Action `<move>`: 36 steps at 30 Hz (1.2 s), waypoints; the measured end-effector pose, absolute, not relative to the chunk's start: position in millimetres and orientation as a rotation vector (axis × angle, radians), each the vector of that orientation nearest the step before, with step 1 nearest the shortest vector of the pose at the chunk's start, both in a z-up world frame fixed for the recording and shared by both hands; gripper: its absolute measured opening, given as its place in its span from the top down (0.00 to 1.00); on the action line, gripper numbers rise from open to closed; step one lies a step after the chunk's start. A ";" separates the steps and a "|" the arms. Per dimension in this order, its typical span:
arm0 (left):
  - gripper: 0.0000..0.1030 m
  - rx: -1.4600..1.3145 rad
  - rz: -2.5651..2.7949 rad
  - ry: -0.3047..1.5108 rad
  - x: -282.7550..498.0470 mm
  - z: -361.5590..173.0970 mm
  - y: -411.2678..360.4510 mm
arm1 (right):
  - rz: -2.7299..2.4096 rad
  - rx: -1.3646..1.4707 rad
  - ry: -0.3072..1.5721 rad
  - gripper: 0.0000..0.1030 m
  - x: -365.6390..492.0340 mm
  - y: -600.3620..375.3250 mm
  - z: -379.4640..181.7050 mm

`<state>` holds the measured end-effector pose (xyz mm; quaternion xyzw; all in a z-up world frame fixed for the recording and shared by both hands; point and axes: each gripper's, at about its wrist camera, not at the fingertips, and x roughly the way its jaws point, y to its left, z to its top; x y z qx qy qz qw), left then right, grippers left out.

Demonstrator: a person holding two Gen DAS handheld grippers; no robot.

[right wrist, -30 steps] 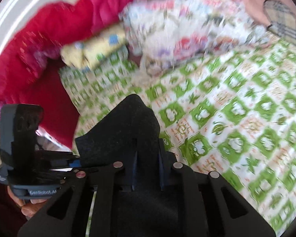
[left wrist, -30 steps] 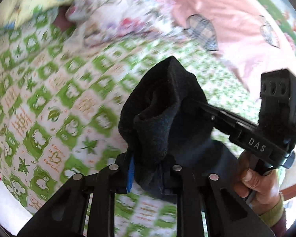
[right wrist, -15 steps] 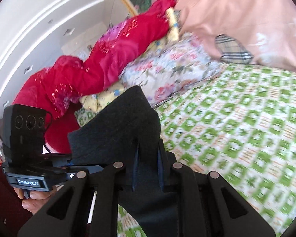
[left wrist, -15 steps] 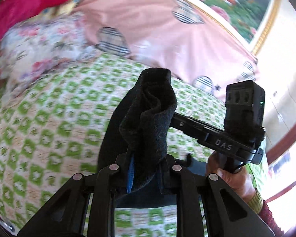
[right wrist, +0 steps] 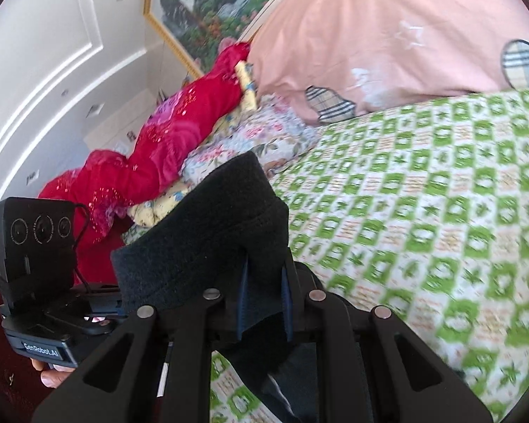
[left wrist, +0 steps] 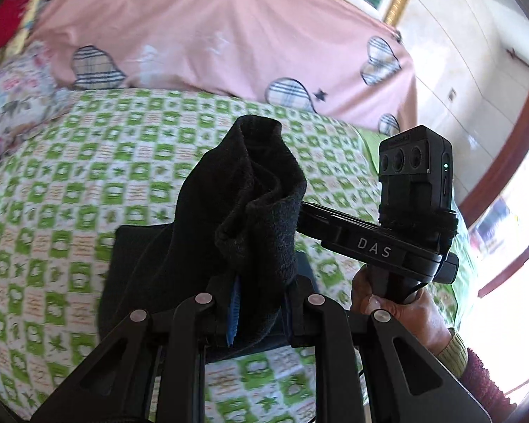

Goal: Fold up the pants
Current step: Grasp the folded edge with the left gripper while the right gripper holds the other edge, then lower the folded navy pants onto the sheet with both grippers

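a: right up close, the left tongs (left wrist: 261, 303) are pinching a bunched fold of the black pants (left wrist: 257, 204), fabric squeezed tight between the two pads, a blue pad edge peeking out beside the cloth.

b: and the same on the other side. the right tongs (right wrist: 264, 299) are clamped on the pants (right wrist: 208, 246) too, a thick hemmed edge of the dark fleece standing up out of the grip and draping off to the left.

a: so the pants are up off the bed, held at two points, with the rest hanging down. in the left view, part of the garment spreads dark over the green-checked bedsheet (left wrist: 70, 211) just below the grip.

b: just past the fabric in that left view, you see the other gripper's body with its camera block, and the person's right hand (left wrist: 402, 313) wrapped round its handle, a yellow-green cuff at the wrist.

a: in the right view the mirror of that: the left hand (right wrist: 53, 370) under its gripper, only fingertips showing at the lower left.

b: further back, the sheet runs on towards a floral pillow (right wrist: 257, 134).

a: behind that, a big pink quilt (left wrist: 211, 31) with plaid heart patches, and a red blanket (right wrist: 165, 151) heaped along the wall.

b: and furthest off, a gold-framed painting (right wrist: 208, 10) on the white wall.
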<state>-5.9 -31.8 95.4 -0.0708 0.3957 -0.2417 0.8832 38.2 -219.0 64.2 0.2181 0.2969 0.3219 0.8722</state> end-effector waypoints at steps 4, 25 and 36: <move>0.82 -0.106 -0.544 0.847 -7.0 82.3 -61.5 | 0.621 0.499 0.614 0.82 22.3 -246.6 51.1; 0.53 0.042 -0.696 0.948 -23.3 24.3 -91.3 | 0.120 0.465 0.779 0.41 -38.2 -304.1 16.7; 0.45 -0.039 -0.573 0.917 -13.0 46.9 -27.8 | 0.056 0.514 0.713 0.29 -57.2 -294.9 32.0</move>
